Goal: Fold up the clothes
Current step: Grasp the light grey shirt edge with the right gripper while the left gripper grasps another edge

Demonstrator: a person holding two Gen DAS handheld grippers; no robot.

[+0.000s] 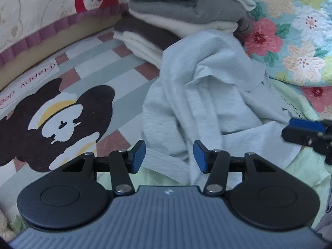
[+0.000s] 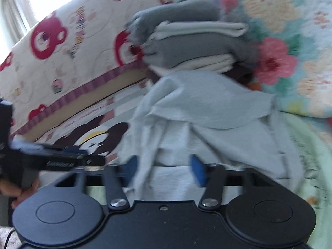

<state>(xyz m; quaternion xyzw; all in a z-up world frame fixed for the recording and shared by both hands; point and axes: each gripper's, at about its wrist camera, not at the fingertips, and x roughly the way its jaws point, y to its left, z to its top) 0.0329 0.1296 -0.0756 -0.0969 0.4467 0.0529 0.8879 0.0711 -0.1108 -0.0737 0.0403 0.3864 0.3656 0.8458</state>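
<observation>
A crumpled light grey garment [image 1: 203,95] lies on the bed in front of both grippers; it also shows in the right wrist view [image 2: 203,112]. My left gripper [image 1: 169,155] is open, its blue pads on either side of the garment's near edge, gripping nothing. My right gripper [image 2: 164,169] is open with a fold of the garment hanging between its pads. The right gripper also shows at the right edge of the left wrist view [image 1: 307,130]. The left gripper shows at the left of the right wrist view [image 2: 62,157].
A stack of folded grey, white and brown clothes [image 1: 182,14] stands behind the garment. A floral quilt [image 1: 300,31] lies to the right. A cartoon-dog sheet [image 1: 62,114] covers the bed on the left, with a bear-print headboard [image 1: 41,10] behind.
</observation>
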